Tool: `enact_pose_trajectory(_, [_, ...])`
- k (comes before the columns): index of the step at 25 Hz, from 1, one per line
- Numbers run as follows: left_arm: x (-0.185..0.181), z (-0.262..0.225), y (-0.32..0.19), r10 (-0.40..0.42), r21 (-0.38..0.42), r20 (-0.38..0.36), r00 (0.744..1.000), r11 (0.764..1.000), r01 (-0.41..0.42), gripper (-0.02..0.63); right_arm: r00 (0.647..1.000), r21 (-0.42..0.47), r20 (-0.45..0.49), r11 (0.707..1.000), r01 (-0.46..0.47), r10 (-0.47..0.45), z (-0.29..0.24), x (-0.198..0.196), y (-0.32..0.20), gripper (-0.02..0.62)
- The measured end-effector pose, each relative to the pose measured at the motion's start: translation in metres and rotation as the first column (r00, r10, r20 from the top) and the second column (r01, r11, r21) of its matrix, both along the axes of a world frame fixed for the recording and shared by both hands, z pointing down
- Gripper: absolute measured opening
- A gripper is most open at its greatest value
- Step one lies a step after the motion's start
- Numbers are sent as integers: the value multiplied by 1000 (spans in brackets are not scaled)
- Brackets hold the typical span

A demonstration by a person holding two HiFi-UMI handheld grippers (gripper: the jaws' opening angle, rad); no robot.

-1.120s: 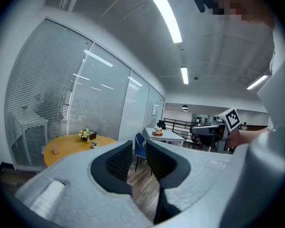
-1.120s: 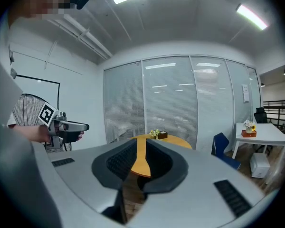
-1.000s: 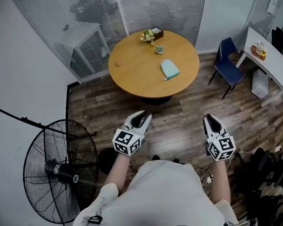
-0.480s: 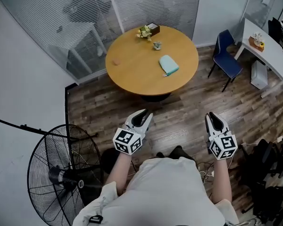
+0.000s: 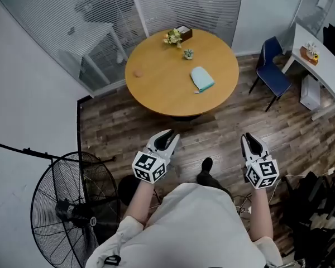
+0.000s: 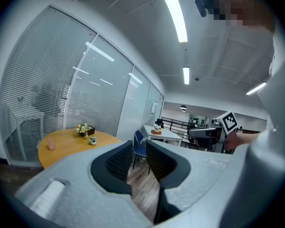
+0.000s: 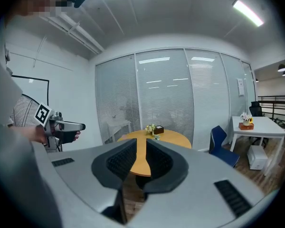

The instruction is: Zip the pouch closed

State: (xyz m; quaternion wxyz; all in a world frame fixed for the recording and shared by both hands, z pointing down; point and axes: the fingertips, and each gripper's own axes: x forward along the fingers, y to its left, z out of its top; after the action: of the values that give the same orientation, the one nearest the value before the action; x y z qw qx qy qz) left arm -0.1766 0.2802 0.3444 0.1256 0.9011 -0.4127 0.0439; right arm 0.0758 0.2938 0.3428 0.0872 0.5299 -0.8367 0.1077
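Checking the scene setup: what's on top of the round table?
A teal pouch, small potted plant, flowers beside a dark box, and a small pinkish thing. What lies under the pouch is hidden.

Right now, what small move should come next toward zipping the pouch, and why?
Probably a step toward the table: the pouch lies there, far beyond the left claw and right claw, both empty with jaws slightly apart.

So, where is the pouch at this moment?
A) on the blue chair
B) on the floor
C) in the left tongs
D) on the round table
D: the light teal pouch lies flat on the round wooden table, with nothing gripping it.
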Motion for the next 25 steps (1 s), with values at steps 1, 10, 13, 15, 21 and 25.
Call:
enact_pose_trajectory(1, [2, 0, -7, -2, 1, 4, 1000, 1000, 2, 87, 1000, -2, 3, 1000, 4, -4, 1, 1, -9, 49])
enact_pose_trajectory(10, [28, 10, -85, -13, -22, 12, 1000, 1000, 14, 87, 999, -38, 13, 998, 47, -47, 18, 21, -98, 49])
enact_pose_trajectory(13, [37, 13, -113, -26, -32, 21, 999, 999, 27, 87, 998, -49, 19, 997, 64, -63, 23, 31, -130, 49])
enact_pose_trajectory(15, [45, 14, -132, -38, -37, 29, 999, 999, 39, 87, 997, -56, 22, 995, 77, -76, 25, 40, -152, 49])
enact_pose_trajectory(21, [70, 23, -180, -65, -49, 54, 996, 996, 68, 87, 993, -80, 30, 990, 115, -113, 39, 64, -208, 49])
enact_pose_trajectory(25, [82, 30, -204, -81, -60, 67, 995, 995, 85, 87, 990, -95, 32, 986, 139, -137, 48, 75, -235, 49])
